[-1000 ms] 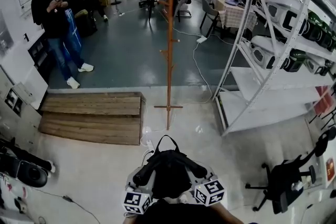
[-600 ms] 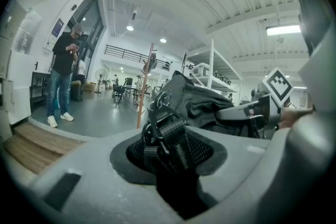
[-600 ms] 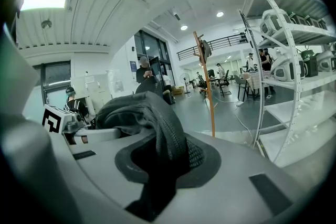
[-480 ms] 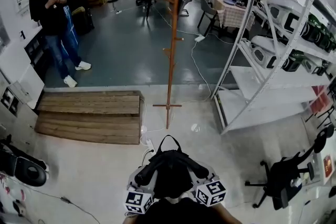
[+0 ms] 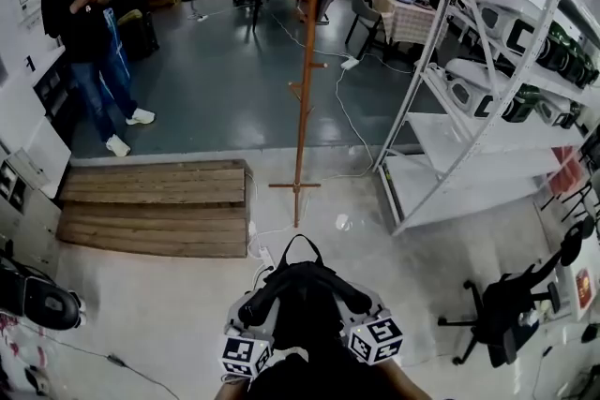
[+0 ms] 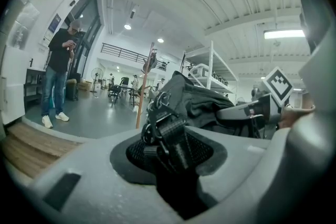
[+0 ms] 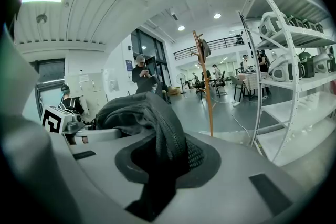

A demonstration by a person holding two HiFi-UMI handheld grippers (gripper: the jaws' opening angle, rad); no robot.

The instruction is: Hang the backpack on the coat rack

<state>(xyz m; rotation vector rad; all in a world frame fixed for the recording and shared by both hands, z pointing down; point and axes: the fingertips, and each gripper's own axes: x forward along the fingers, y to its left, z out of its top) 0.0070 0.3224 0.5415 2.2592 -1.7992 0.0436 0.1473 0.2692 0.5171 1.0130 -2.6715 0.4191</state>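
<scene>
Backpack (image 5: pixel 302 300) hangs low in front of me, its straps clenched in my left fingers (image 6: pixel 89 170) and my right fingers (image 7: pixel 252 176), while the coat rack (image 5: pixel 305 80) now stands closer than a moment ago, so I am approaching it with the hanging still to do.

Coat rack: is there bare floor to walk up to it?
Yes, pale floor lies bare between the backpack and the coat rack, bordered by the wooden platform left and the metal shelving right. Crowded: cables by its foot, an office chair lower right.
</scene>
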